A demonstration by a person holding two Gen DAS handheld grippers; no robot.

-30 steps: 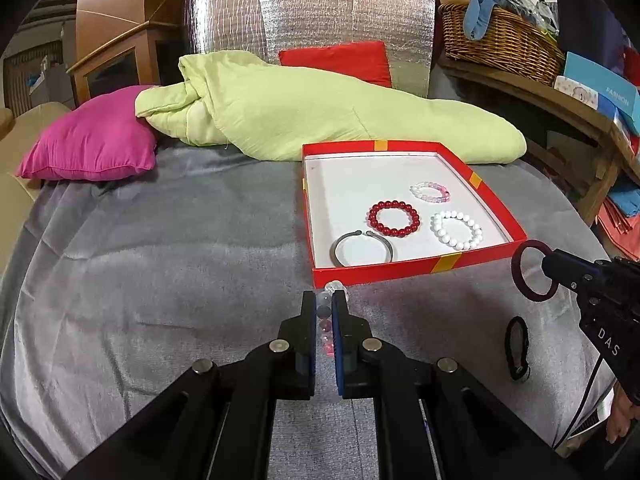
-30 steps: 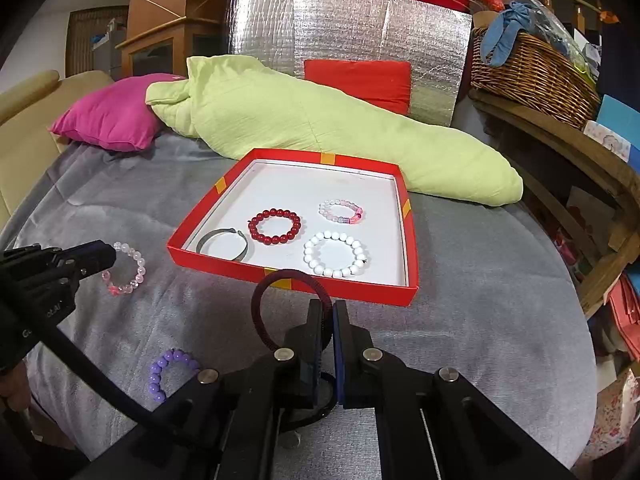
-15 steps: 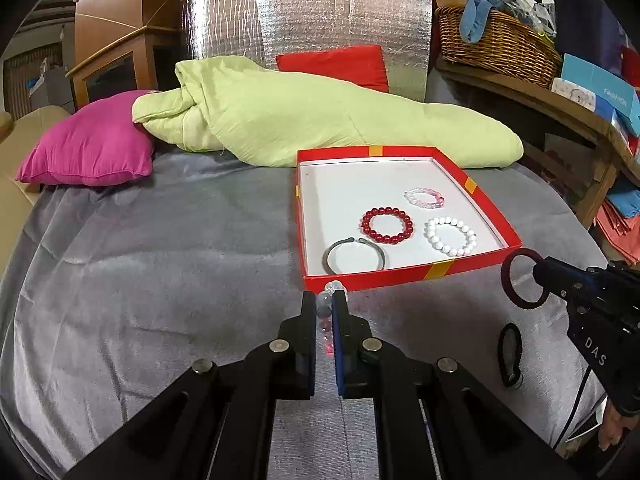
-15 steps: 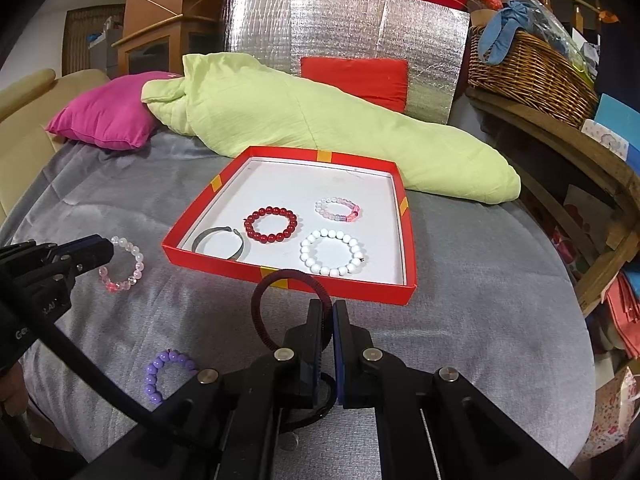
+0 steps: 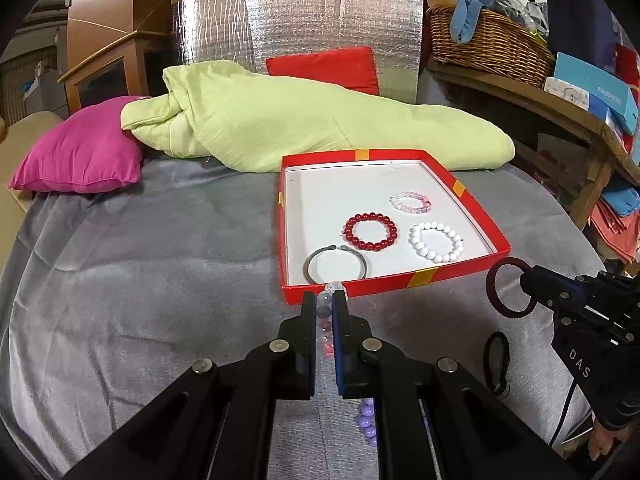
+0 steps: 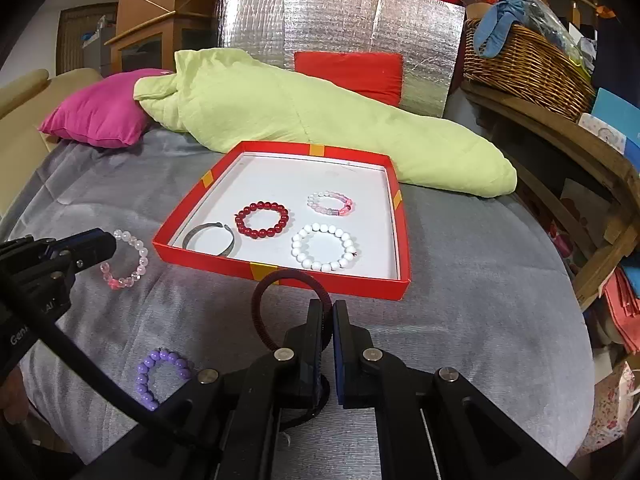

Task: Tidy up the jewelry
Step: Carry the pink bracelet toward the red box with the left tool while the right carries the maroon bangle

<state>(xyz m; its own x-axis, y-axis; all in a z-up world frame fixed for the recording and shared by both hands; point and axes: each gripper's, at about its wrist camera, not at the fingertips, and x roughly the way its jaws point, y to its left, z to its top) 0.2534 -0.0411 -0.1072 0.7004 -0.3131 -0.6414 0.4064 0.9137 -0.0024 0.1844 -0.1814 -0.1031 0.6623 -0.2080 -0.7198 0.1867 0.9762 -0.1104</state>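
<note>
While the left gripper point(image 5: 324, 312) stays clamped on a clear-and-pink beaded bracelet point(image 6: 127, 258) and the right gripper point(image 6: 332, 314) on a dark maroon hair ring point(image 6: 280, 304), both now hover nearer the red cardboard tray's point(image 6: 280, 274) front wall, ready for drop-off.

I see even, fairly bright indoor light, glare on the silver foil panel point(image 5: 298, 30), heavy fisheye bending, black vignetted corners, and soft focus toward the edges.

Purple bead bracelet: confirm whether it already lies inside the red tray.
No, the purple bead bracelet lies on the grey blanket, outside the red tray.
</note>
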